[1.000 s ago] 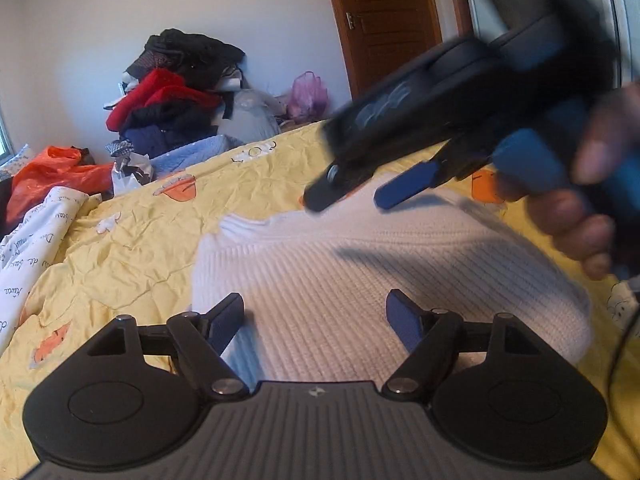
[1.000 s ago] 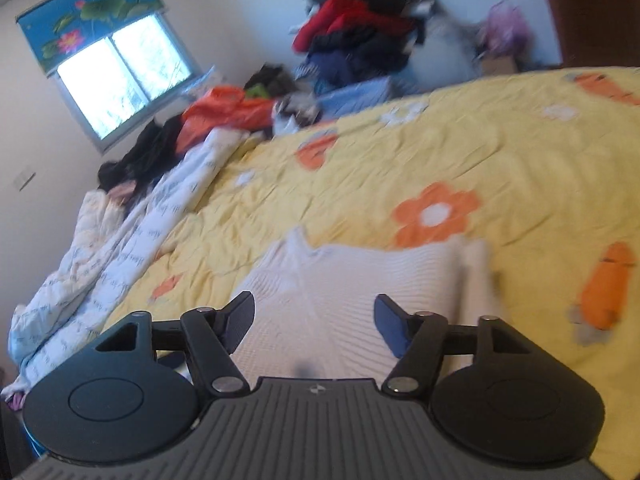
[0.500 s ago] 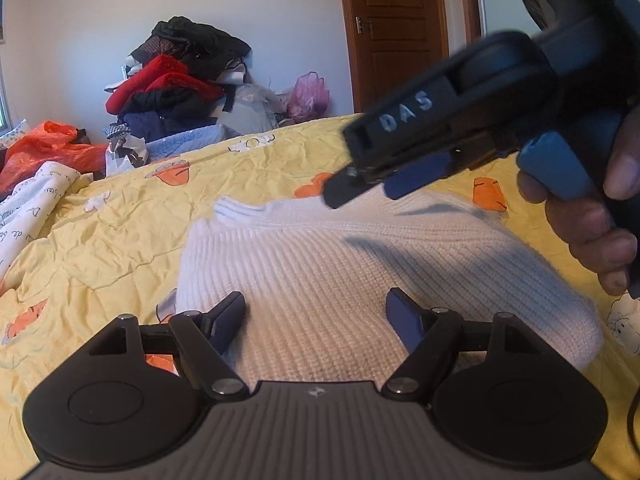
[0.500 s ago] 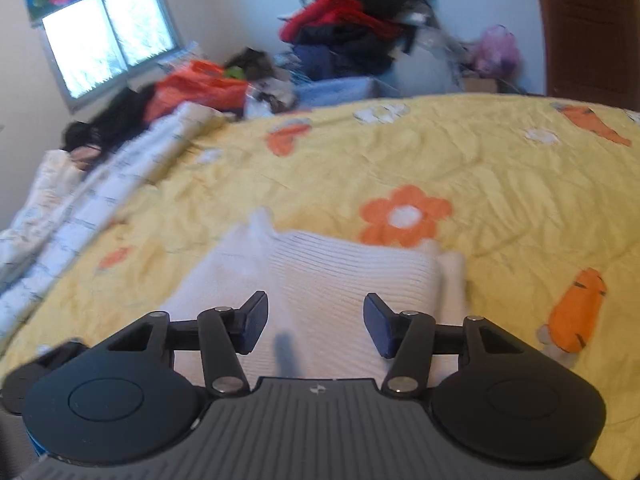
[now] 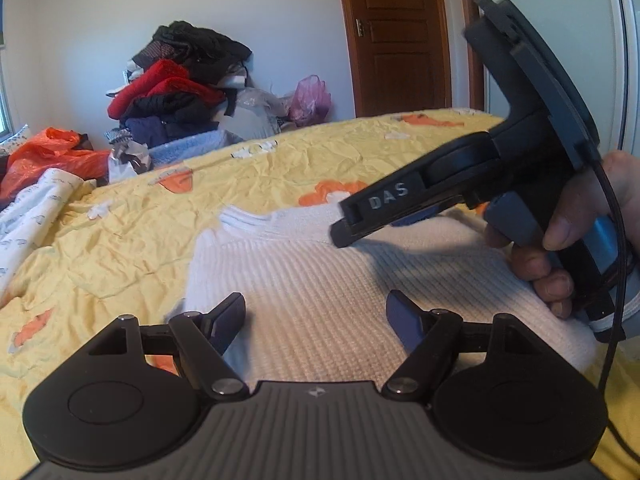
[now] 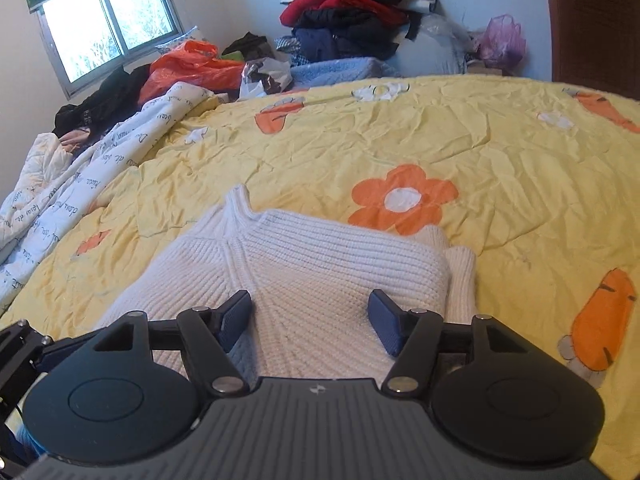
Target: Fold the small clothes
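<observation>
A white ribbed knit sweater [image 5: 320, 272] [image 6: 320, 256] lies folded on the yellow flowered bed cover [image 5: 160, 220] [image 6: 500, 152], collar [image 6: 236, 204] pointing away and a sleeve edge [image 6: 460, 276] tucked at its right side. My left gripper [image 5: 316, 308] hovers open low over the sweater's near edge, gripping nothing. My right gripper [image 6: 311, 306] is low over the sweater's middle. Its jaws are opening, with knit fabric lying under and between the pads, which do not press on it. In the left wrist view a hand [image 5: 556, 248] holds that right gripper over the sweater's far right part.
A heap of dark and red clothes [image 5: 176, 92] [image 6: 348, 12] stands beyond the bed's far edge, beside an orange plastic bag [image 5: 52, 152] [image 6: 188, 60] and a pink bag [image 5: 310, 98]. A white printed quilt [image 6: 80, 172] lies along the left. A wooden door [image 5: 400, 40] is behind.
The right gripper has come down closer to the sweater and rolled more level; its jaws narrowed, then widened again. The left gripper has hardly moved.
</observation>
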`<action>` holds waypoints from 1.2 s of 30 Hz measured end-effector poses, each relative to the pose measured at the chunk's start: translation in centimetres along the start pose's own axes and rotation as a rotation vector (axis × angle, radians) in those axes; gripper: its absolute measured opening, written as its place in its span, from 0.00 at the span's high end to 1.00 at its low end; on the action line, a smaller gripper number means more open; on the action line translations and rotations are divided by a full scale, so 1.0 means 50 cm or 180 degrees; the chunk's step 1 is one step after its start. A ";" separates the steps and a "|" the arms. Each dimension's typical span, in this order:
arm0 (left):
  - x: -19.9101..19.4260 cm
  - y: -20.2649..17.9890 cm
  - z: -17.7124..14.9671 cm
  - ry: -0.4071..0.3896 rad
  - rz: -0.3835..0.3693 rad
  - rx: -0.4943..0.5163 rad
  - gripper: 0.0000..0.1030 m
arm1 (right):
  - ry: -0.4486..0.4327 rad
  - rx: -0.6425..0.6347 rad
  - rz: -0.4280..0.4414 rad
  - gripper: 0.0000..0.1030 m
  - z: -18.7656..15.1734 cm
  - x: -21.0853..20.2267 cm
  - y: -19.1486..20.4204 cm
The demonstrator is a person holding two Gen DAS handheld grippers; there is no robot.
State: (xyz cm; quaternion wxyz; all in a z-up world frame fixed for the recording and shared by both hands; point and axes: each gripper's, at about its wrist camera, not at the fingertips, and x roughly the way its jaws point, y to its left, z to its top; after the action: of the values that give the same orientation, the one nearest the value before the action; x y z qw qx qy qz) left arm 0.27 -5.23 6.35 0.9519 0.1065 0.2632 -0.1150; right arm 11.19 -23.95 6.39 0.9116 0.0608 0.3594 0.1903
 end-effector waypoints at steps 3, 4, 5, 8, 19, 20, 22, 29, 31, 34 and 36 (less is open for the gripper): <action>-0.084 -0.002 -0.031 -0.0262 -0.0091 0.0215 0.25 | -0.0202 0.0048 -0.0105 0.36 -0.016 -0.079 0.022; -0.104 -0.007 -0.047 -0.0281 -0.0148 0.0300 0.25 | -0.0281 0.0038 0.0016 0.36 -0.026 -0.110 0.026; -0.114 -0.011 -0.061 -0.0257 -0.0201 0.0343 0.25 | -0.0340 0.0058 0.0177 0.36 -0.038 -0.143 0.030; -0.093 -0.024 -0.100 -0.0015 -0.0215 0.0439 0.24 | -0.0195 0.0093 0.0428 0.36 -0.077 -0.175 0.044; -0.196 0.021 -0.106 -0.0313 -0.0111 0.0160 0.24 | -0.0232 -0.0017 0.0277 0.28 -0.131 -0.242 0.085; -0.217 0.037 -0.113 -0.0317 -0.0030 0.0100 0.23 | -0.0336 -0.0045 0.0257 0.21 -0.150 -0.277 0.089; -0.262 0.086 -0.129 -0.0289 0.0106 -0.0034 0.23 | -0.0425 -0.0078 0.0125 0.13 -0.191 -0.330 0.088; -0.337 0.272 -0.156 -0.0229 0.1307 0.0065 0.19 | -0.0163 -0.0648 -0.1266 0.13 -0.348 -0.454 0.005; -0.331 0.277 -0.153 -0.0275 0.1351 -0.0012 0.19 | -0.0038 -0.0916 -0.1924 0.13 -0.369 -0.446 -0.016; -0.288 0.210 -0.160 -0.0242 0.1032 -0.0194 0.19 | -0.0026 -0.0912 -0.2086 0.12 -0.376 -0.423 -0.004; -0.241 0.148 -0.168 -0.0079 0.0800 -0.0370 0.19 | -0.0086 -0.0646 -0.1589 0.08 -0.369 -0.403 0.017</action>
State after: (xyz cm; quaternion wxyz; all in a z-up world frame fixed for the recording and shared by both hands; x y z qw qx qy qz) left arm -11.75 5.98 6.71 0.9666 0.0818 0.2422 0.0192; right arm -15.06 -31.54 5.80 0.9364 -0.1188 0.3302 -0.0062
